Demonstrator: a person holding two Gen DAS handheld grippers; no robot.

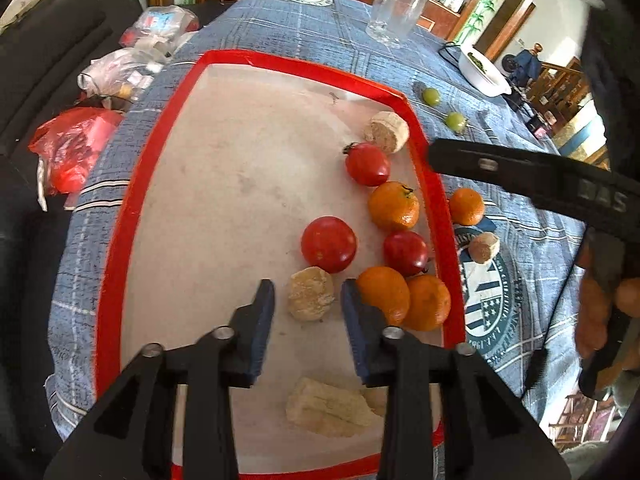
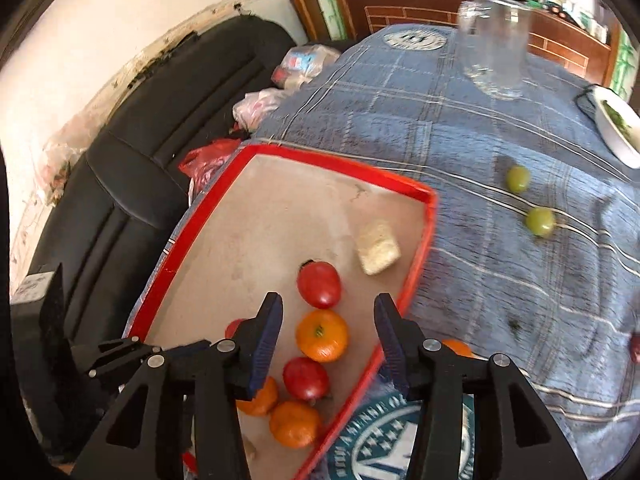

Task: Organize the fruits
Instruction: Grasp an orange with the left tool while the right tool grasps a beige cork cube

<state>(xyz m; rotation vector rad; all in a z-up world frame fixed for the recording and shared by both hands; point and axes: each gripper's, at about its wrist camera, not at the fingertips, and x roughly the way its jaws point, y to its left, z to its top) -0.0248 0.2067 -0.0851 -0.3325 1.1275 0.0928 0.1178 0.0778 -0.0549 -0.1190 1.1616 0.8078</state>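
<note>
On right tongs (image 1: 532, 184), embossed letters "DAS"; tablecloth (image 1: 520, 240) emblem unreadable.

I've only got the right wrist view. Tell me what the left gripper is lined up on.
Observer: The left gripper has its jaws open on either side of a beige lump on the red-edged tray.
Operator: Report anything off the tray that I can't see.
Observer: A smaller beige lump lies on the blue cloth, just past the tray's right edge, near an orange.
</note>
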